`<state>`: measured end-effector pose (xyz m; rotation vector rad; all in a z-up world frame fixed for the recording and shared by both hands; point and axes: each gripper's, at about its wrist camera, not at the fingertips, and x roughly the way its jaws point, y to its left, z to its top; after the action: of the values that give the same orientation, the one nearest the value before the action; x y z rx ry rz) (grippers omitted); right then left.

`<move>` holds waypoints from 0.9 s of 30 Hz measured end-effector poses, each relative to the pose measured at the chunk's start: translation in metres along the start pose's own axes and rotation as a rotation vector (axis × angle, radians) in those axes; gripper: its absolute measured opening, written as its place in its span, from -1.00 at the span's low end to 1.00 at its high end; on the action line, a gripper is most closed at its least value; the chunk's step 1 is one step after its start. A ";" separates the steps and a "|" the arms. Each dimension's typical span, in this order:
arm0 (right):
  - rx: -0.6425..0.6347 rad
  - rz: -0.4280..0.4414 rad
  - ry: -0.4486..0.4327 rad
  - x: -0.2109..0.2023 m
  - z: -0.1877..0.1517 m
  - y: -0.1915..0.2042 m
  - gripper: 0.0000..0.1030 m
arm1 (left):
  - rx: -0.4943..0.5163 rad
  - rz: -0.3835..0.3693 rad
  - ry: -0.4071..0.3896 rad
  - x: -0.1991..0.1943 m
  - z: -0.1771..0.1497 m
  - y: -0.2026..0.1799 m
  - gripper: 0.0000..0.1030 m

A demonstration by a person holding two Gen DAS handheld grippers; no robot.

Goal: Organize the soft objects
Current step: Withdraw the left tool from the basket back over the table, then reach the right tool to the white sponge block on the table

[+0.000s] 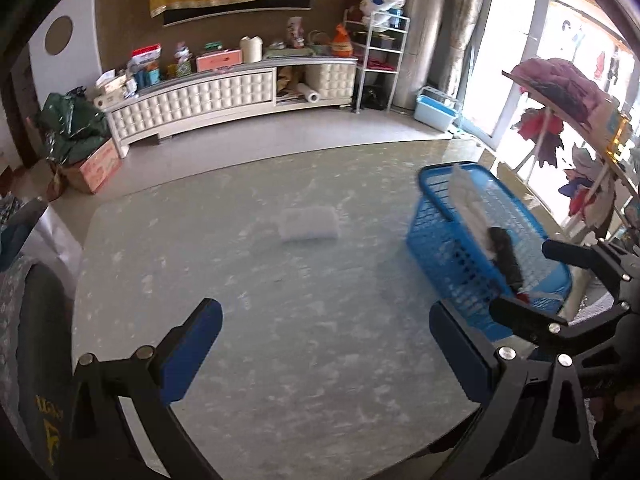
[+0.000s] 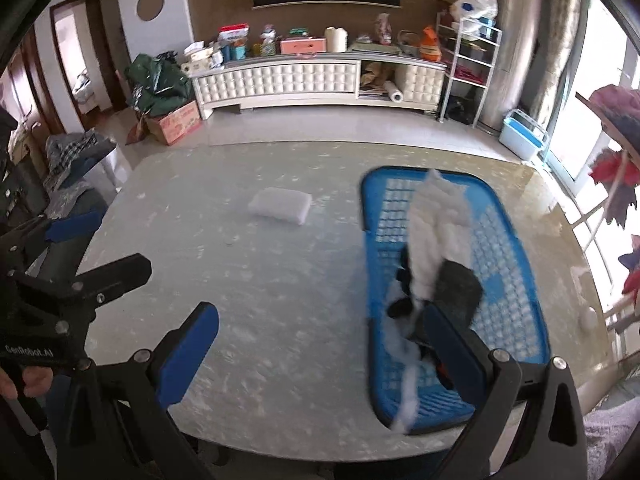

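A blue plastic basket point(image 1: 442, 240) point(image 2: 516, 280) stands on the right side of the marble table point(image 1: 280, 320) point(image 2: 260, 280). In it lie a white fluffy cloth point(image 1: 468, 200) point(image 2: 438, 220) and a dark soft item point(image 1: 506, 252) point(image 2: 458, 288). A white sponge-like pad point(image 1: 309, 224) point(image 2: 280, 205) lies alone near the table's middle. My left gripper point(image 1: 326, 344) is open and empty above the near table. My right gripper point(image 2: 320, 344) is open and empty, its right finger over the basket's near end. The right gripper also shows in the left wrist view point(image 1: 532, 280).
A long white cabinet point(image 1: 224, 92) point(image 2: 320, 78) with clutter runs along the far wall. A cardboard box point(image 1: 96, 168) point(image 2: 176, 122) and a light blue bin point(image 1: 436, 110) point(image 2: 522, 136) stand on the floor. A rack with clothes point(image 1: 568, 120) is at the right.
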<state>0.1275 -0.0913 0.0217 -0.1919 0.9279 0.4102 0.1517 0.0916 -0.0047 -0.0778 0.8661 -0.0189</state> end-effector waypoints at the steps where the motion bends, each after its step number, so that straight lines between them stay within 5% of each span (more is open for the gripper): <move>1: -0.007 0.002 0.006 0.004 0.003 0.003 0.99 | -0.008 0.006 0.004 0.001 -0.002 0.007 1.00; 27: -0.123 0.035 0.167 0.126 0.076 0.075 0.99 | -0.180 0.125 0.160 0.089 0.014 0.139 0.99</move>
<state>0.2187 0.0347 -0.0344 -0.3265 1.0716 0.4902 0.2179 0.2270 -0.0745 -0.1931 1.0299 0.1723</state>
